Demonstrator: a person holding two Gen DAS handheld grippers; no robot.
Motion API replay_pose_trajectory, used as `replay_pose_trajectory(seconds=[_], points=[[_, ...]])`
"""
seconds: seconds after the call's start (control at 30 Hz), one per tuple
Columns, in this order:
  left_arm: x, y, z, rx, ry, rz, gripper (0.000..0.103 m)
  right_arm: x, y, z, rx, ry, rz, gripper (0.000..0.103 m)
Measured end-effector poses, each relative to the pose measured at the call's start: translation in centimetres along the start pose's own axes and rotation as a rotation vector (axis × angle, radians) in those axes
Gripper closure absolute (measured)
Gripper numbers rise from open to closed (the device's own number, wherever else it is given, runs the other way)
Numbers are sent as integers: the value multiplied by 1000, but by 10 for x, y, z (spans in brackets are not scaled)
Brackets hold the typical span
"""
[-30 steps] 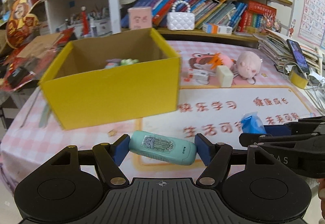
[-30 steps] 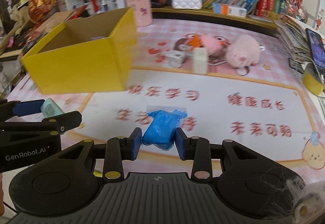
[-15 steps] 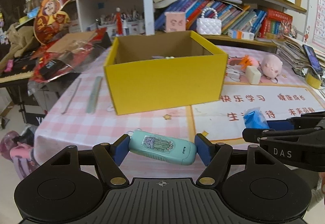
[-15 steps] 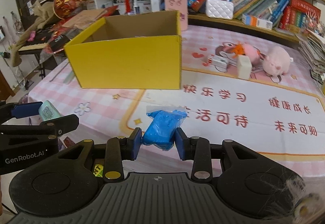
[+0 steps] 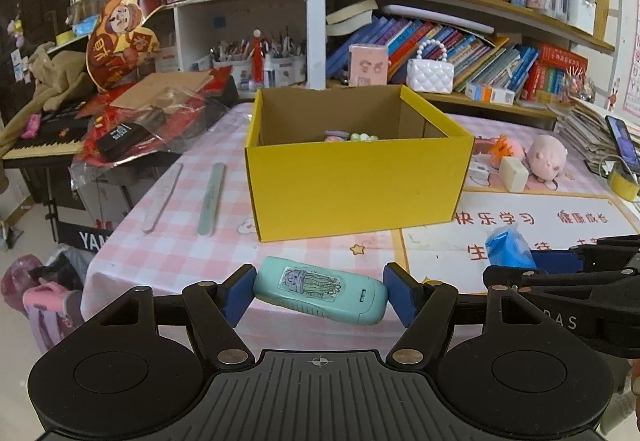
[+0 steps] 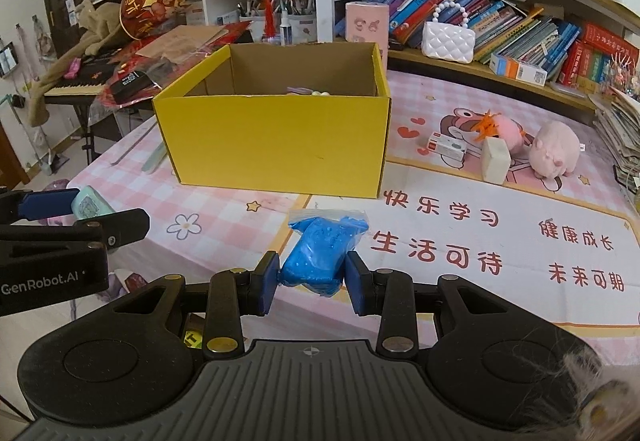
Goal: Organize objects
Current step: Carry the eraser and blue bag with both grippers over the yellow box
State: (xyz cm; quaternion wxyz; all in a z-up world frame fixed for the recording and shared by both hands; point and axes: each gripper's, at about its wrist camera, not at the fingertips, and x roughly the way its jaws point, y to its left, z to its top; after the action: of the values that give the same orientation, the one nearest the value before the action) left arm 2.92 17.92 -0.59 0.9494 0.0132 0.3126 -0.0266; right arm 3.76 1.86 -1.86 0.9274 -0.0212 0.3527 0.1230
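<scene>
Left tongs (image 5: 320, 295) pinch a teal case (image 5: 320, 295) — right tongs (image 6: 312, 273) pinch a blue bag (image 6: 318, 255), both short of the yellow box (image 5: 352, 181).

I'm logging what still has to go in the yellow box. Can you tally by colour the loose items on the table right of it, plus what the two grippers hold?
Pink: 2, the pink plush pig and pink plush with orange
White or cream: 2, the cream block and small white carton
Teal: 1, the teal case in the left hand-held gripper
Blue: 1, the blue bag in the right hand-held gripper
Total: 6

bookshelves (image 5: 460, 37) crammed, back wall | table (image 6: 460, 109) pink checked cloth | daylight
</scene>
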Motion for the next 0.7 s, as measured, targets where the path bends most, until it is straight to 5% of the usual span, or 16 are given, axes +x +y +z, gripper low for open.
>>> replay_pose_trajectory(seconds=[0.43,0.7], points=[[3,7,18,-41,-31,-26,33,2,10,6,-39,8,-5,70],[18,10,56,-59,-115,10,33,11,-8,55,12,-90,8,70]])
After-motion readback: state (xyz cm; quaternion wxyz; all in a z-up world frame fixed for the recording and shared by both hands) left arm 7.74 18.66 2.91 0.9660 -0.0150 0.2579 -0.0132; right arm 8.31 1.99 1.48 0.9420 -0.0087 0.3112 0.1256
